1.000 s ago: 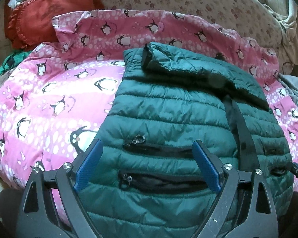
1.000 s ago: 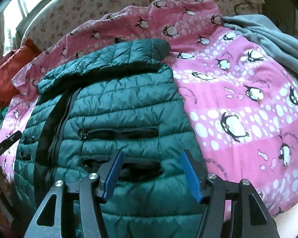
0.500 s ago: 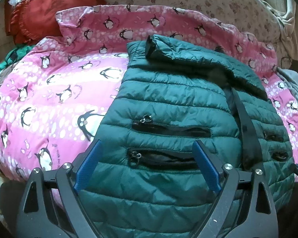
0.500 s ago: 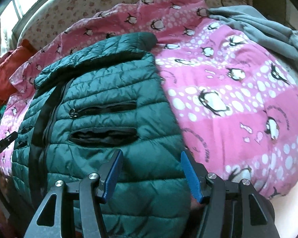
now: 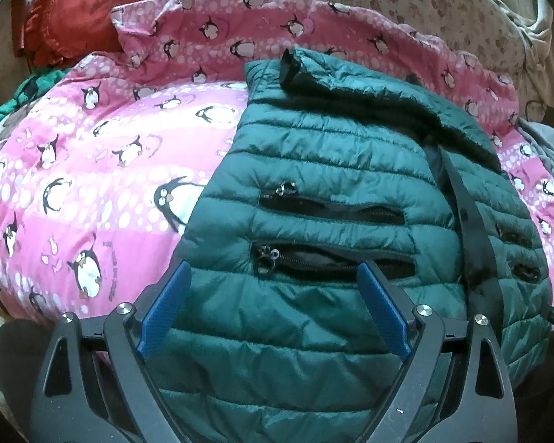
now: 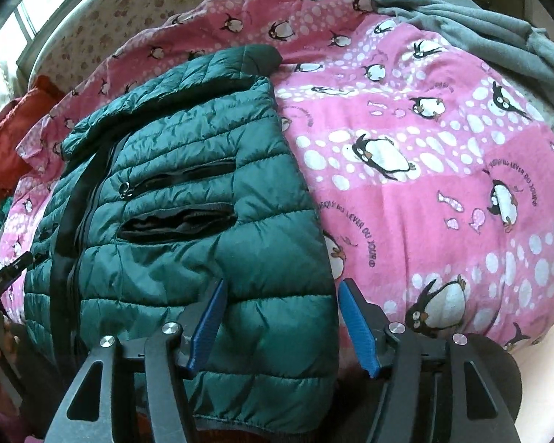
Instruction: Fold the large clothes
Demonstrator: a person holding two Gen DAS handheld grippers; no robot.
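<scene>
We see a dark green quilted jacket point(image 5: 336, 170) lying flat on a pink penguin-print blanket point(image 5: 92, 170) on the bed. Our left gripper point(image 5: 273, 310) hovers over its lower half, fingers wide apart, gripping nothing. Our right gripper point(image 6: 280, 317) straddles the jacket's hem corner, fingers opening, not pressing.

We can read printed text only on the pink penguin blanket point(image 6: 443, 192), in the right wrist view. Small dark capital letters curve beside the penguins and appear to read "JUSQU'AU LEVER DU JOUR", though the first word is partly hidden by the green puffer jacket point(image 6: 188, 199). The same wording repeats near other penguins; in the left wrist view it is too blurred to read.
</scene>
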